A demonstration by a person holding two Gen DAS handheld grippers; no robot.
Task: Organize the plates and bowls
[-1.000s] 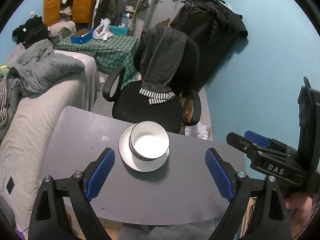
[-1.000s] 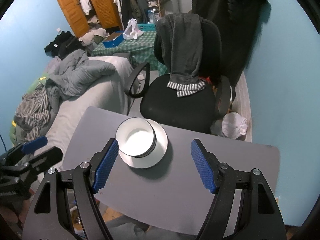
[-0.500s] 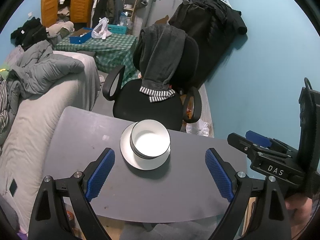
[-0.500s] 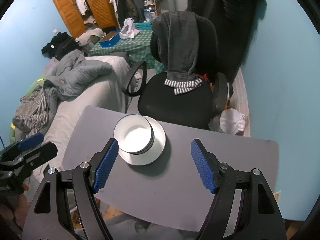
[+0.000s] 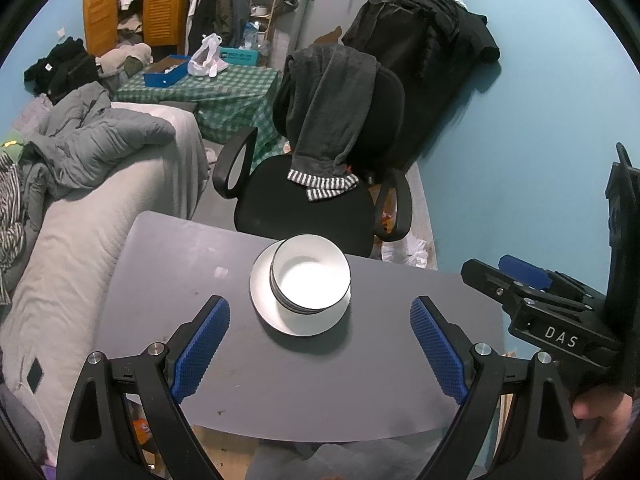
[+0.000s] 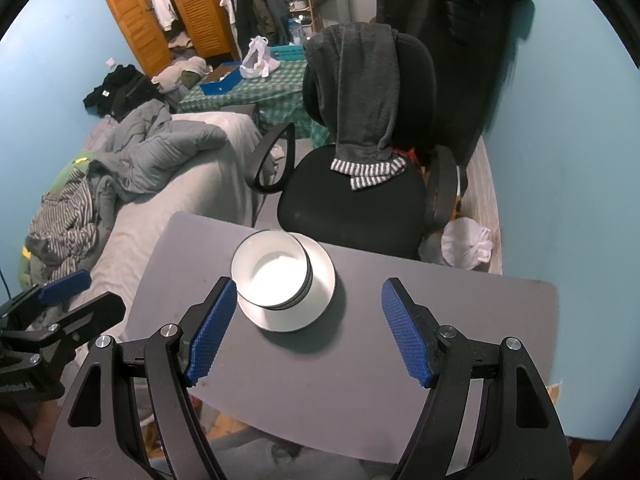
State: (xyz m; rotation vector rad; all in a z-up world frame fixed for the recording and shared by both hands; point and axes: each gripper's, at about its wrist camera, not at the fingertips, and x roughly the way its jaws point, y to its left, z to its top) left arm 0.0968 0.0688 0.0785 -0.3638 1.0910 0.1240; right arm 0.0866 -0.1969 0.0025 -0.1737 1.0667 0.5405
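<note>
Since the bowls (image 5: 310, 278) are already nested and sitting on the plate (image 5: 298, 326) near the middle of the grey table (image 5: 360, 392), I'd guess the sorting is pretty much done and what's left is just backing off cleanly. If there is one more move, it'd be nudging the stack, because the bowls sit off-centre on the plate, closer to its far edge. To do that well I'd come in low from both sides, touch the outer bowl's wall rather than the rim, and push slow so the stack doesn't slide or tip the plate. It looks like two or three bowls from the dark rim lines, but honestly the fisheye makes it hard to count.

On the fingers: the left gripper (image 5: 320, 350) has its blue pads spread wide, holding nothing and touching nothing, hanging above the near part of the table with the stack between and beyond the tips. The right gripper (image 6: 308, 330) is the same, spread wide and empty, though its left pad (image 6: 210, 330) lines up just in front of the bowls in its own view and I can't tell if it's actually close. From the left wrist view the right one sits off past the table's right side, well apart from the dishes
</note>
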